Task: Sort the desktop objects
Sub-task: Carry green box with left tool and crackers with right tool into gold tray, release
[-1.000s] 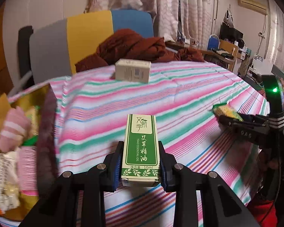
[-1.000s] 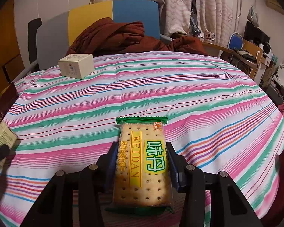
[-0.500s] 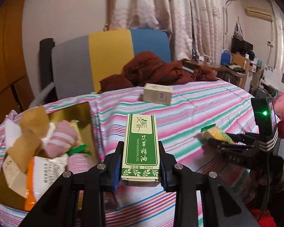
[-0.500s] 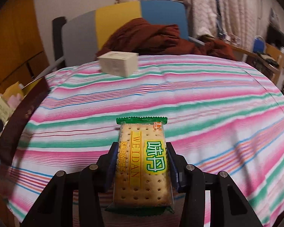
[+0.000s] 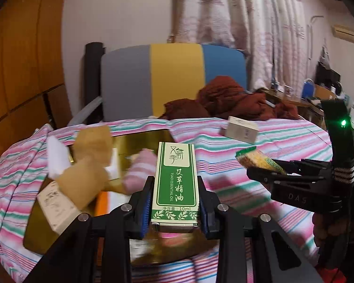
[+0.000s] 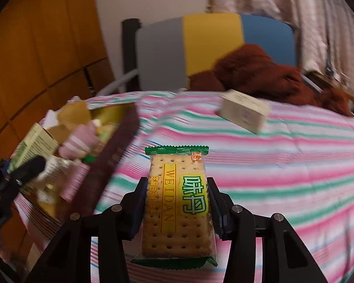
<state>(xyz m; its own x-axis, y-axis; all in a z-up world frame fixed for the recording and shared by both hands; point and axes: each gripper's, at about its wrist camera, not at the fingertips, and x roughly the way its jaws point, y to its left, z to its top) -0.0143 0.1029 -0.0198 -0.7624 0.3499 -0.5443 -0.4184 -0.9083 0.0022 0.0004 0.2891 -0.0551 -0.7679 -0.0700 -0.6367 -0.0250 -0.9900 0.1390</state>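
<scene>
My left gripper (image 5: 174,202) is shut on a green and white essential oil box (image 5: 175,179), held above the gold-lined box (image 5: 139,139) at the table's left. That box holds a pink striped sock (image 5: 139,169), brown paper (image 5: 92,165) and several packets. My right gripper (image 6: 177,205) is shut on a cracker packet (image 6: 177,200) over the striped tablecloth (image 6: 283,165), right of the gold-lined box (image 6: 120,136). In the left wrist view the right gripper (image 5: 266,172) shows at the right with the cracker packet (image 5: 254,159). The left gripper (image 6: 23,167) shows at the left of the right wrist view.
A small cream carton (image 5: 242,129) lies on the tablecloth (image 5: 283,136) at the far side, also the cream carton (image 6: 244,110). Behind it is a heap of brown cloth (image 5: 229,101) and a grey, yellow and blue chair back (image 5: 174,80). A cluttered desk (image 5: 318,94) stands far right.
Both grippers have swung left, each keeping its item. The gold-lined box has come from the left edge to under the left gripper, and into the right wrist view.
</scene>
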